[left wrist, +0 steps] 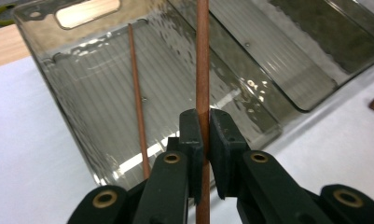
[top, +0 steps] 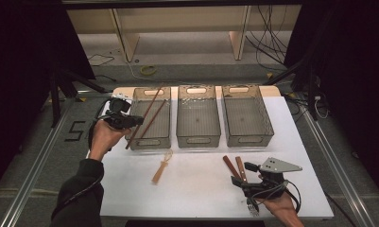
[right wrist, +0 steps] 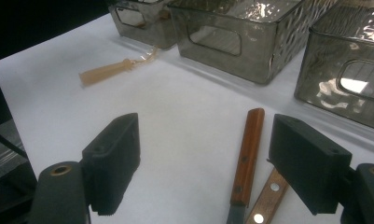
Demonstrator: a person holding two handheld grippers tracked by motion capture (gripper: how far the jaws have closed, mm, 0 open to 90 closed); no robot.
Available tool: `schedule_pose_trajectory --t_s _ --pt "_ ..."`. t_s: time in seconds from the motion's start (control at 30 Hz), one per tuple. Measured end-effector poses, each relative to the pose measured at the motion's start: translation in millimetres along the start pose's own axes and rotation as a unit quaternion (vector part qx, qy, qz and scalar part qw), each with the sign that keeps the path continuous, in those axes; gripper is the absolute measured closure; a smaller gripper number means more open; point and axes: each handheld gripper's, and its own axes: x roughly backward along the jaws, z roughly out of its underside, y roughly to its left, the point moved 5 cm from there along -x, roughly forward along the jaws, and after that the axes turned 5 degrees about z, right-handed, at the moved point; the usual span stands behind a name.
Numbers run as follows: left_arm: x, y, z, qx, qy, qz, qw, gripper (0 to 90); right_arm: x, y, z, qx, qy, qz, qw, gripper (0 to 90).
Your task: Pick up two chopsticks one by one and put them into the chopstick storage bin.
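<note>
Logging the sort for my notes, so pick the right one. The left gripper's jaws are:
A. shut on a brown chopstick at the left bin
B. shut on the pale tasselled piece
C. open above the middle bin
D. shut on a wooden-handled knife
A: in the left gripper view the left gripper has its jaws pressed on a brown chopstick over the left bin, where a second chopstick already lies.
</note>
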Motion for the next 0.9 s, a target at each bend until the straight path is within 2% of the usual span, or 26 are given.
schedule_pose_trajectory --t_s 0.27,0.47,0.73,0.9 --pt "-4.5 11.4 -14.3 0.005 -0.002 -0.019 0.9998 83.3 -0.2 -0.1 0.2 -0.001 0.0 -0.001 1.0 25.5" --pt "-14.7 15.1 -20.9 0.0 0.011 -0.03 0.9995 83.3 -1.2 0.0 0.7 -0.002 0.003 -0.003 1.0 25.5" --pt "-22.1 24.5 -29.2 0.001 0.007 -0.046 0.9989 83.3 -1.6 -0.2 0.8 -0.001 0.002 -0.005 1.0 25.5" --pt "-27.9 27.2 -32.1 0.003 0.003 -0.049 0.9988 83.3 -1.7 -0.5 0.8 -0.002 0.002 -0.005 1.0 25.5"
